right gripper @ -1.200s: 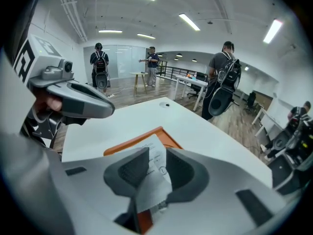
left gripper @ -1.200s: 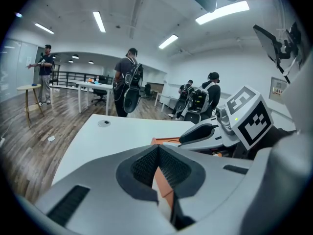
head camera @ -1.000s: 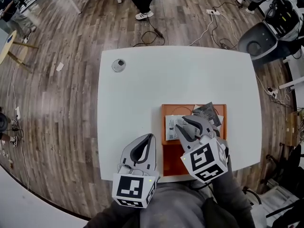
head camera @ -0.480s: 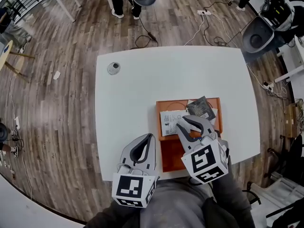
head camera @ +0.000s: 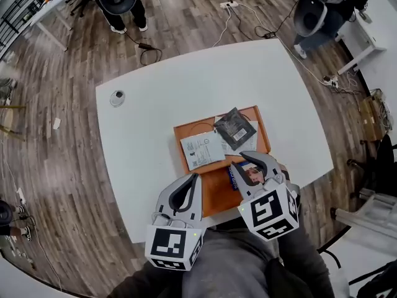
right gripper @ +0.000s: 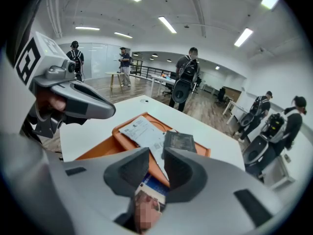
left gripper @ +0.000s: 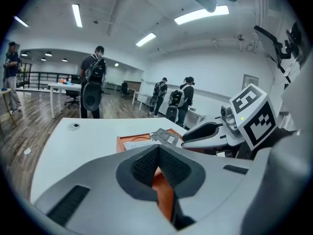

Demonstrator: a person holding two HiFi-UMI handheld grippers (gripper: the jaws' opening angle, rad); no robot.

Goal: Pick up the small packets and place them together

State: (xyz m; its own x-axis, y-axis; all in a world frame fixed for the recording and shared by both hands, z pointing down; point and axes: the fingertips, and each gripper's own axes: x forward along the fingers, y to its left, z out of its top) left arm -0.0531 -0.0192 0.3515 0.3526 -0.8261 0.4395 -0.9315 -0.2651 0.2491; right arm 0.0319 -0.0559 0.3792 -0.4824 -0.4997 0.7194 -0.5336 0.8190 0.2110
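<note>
An orange tray (head camera: pixel 214 194) lies on the white table (head camera: pixel 149 141). A white printed packet (head camera: pixel 203 149) and a dark grey packet (head camera: pixel 235 128) rest at its far end. A small blue packet with a picture (head camera: pixel 248 174) lies on the tray under my right gripper (head camera: pixel 237 160). It shows through the gap between the jaws, which stand slightly apart and do not press on it. In the right gripper view the blue packet (right gripper: pixel 151 182) sits behind the fingertips. My left gripper (head camera: pixel 196 177) hovers at the tray's near left corner, shut and empty.
A small round object (head camera: pixel 117 96) sits near the table's far left corner. The table's near edge runs just under both grippers. Beyond the table, people with backpacks (left gripper: pixel 93 89) stand on the wooden floor, and cables (head camera: pixel 248 17) lie there.
My right gripper has drawn back from over the white packet toward the tray's near end. The blue packet now shows between its jaws. My left gripper shifted slightly alongside it.
</note>
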